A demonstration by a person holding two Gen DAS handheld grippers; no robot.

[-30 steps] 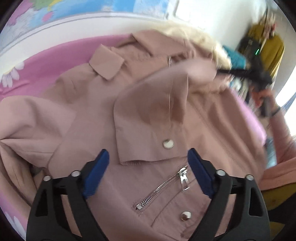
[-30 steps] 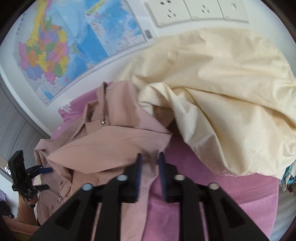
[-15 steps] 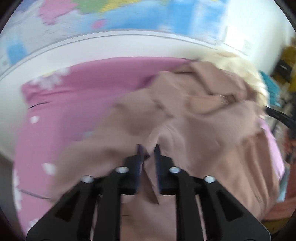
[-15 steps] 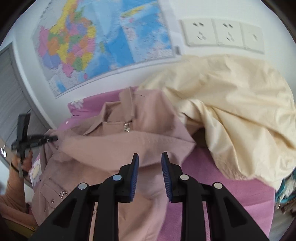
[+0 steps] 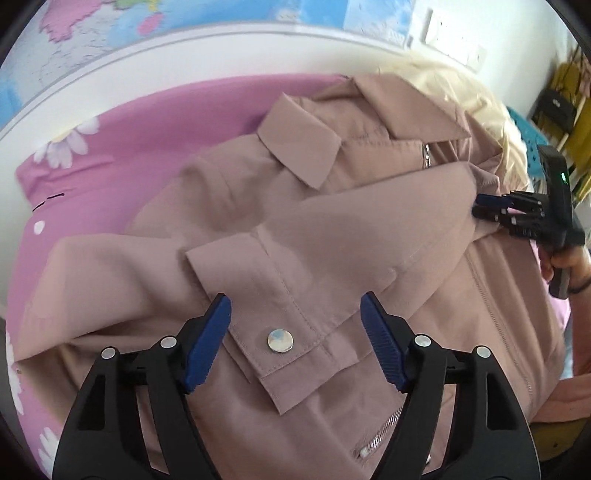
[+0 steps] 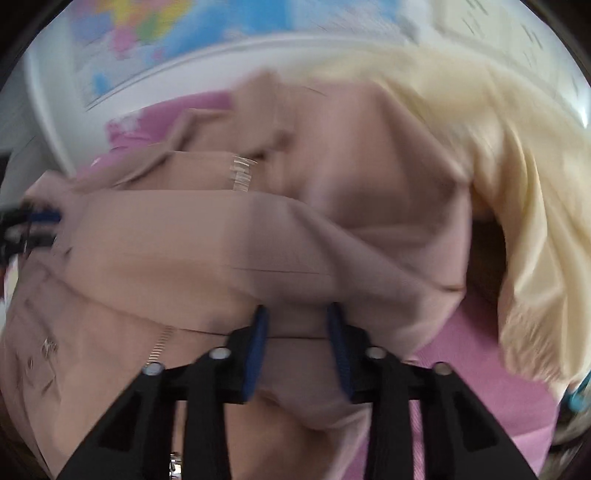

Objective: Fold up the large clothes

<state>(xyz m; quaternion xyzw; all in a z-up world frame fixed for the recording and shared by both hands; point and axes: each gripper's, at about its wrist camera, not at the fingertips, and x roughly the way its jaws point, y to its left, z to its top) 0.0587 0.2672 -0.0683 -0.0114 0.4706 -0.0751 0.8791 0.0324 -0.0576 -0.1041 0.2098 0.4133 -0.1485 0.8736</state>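
Left gripper (image 5: 295, 332): jaws wide apart and opening, blue pads (image 5: 207, 339) clear of the cloth on both sides. The sleeve cuff (image 5: 266, 325) of the pink-beige jacket (image 5: 369, 229) sits in the gap between them, snap button (image 5: 280, 340) facing up, nothing pinched.

Right gripper (image 6: 297, 345): jaws narrow and closing a little more, with a bunched fold of jacket cloth between the blue pads (image 6: 256, 347). This view is motion-blurred, but the fabric fills the gap and looks clamped. In the left wrist view the right gripper (image 5: 491, 206) is at the jacket's far right edge, tips in the cloth, a hand (image 5: 565, 258) on its handle.

Jacket position: spread front-up on the pink bedsheet (image 5: 129, 129) with daisy print, collar (image 5: 306, 144) toward the wall, one sleeve laid across the chest so the cuff lands near the left gripper. Chest zipper (image 5: 380, 432) shows at the bottom, partly behind the right finger of the left gripper. Collar zipper pull (image 5: 426, 155) visible near the neck.

A cream-yellow garment (image 6: 517, 177) is heaped just beside the jacket on its right, overlapping its shoulder edge. A wall map (image 5: 184, 22) runs along the wall behind the bed; sockets (image 5: 458, 40) right of it.
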